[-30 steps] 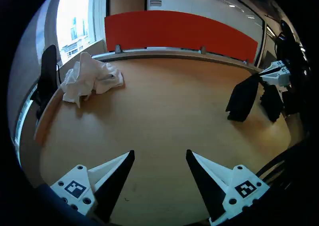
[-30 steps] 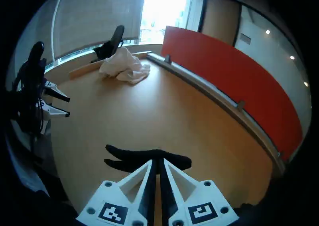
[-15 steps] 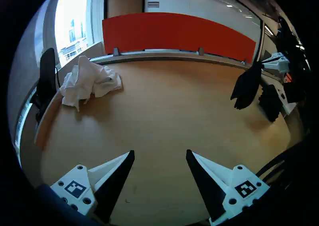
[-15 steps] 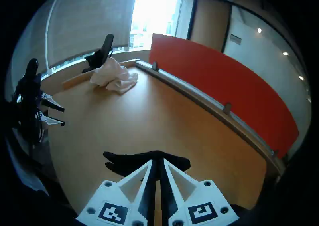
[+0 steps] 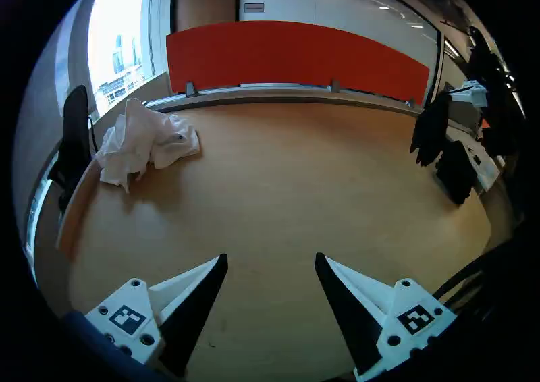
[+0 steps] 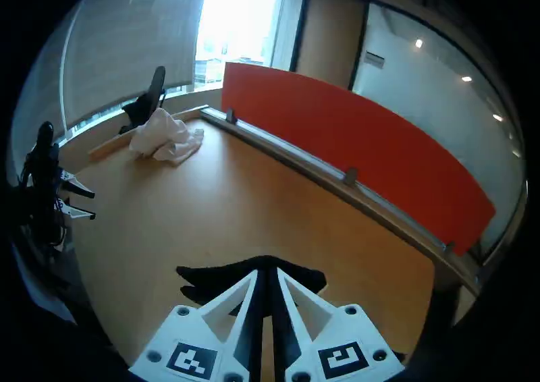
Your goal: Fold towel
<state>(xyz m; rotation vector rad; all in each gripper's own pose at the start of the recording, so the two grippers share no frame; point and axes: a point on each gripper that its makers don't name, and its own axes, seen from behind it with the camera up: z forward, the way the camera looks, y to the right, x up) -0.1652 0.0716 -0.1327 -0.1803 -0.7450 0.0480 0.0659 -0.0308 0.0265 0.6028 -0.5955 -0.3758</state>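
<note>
The right gripper [image 6: 266, 274] had risen and drawn back over the last second, its fingers pressed together on a black cloth [image 6: 250, 277] that spread to either side of their tips. In the left gripper view the black cloth [image 5: 432, 129] now hung clear of the tabletop [image 5: 304, 179] from the right gripper [image 5: 466, 95], where a second earlier its lower edge had reached the wood. A second dark item [image 5: 457, 173] lay just below it, at the tabletop's right edge.

The left gripper [image 5: 270, 257] had hardly moved; its fingers stood wide apart, holding nothing, low over bare wood.

The towel [image 5: 145, 142], white and crumpled in a heap, lay at the far left corner of the tabletop near an office chair [image 5: 71, 139] and the end of the red partition [image 5: 297, 51], well apart from both grippers. In the right gripper view the towel [image 6: 165, 135] looked smaller and farther off than before.

By these signs the folding had not begun: the towel was untouched, and the right gripper seemed occupied with clearing the black cloth first.
</note>
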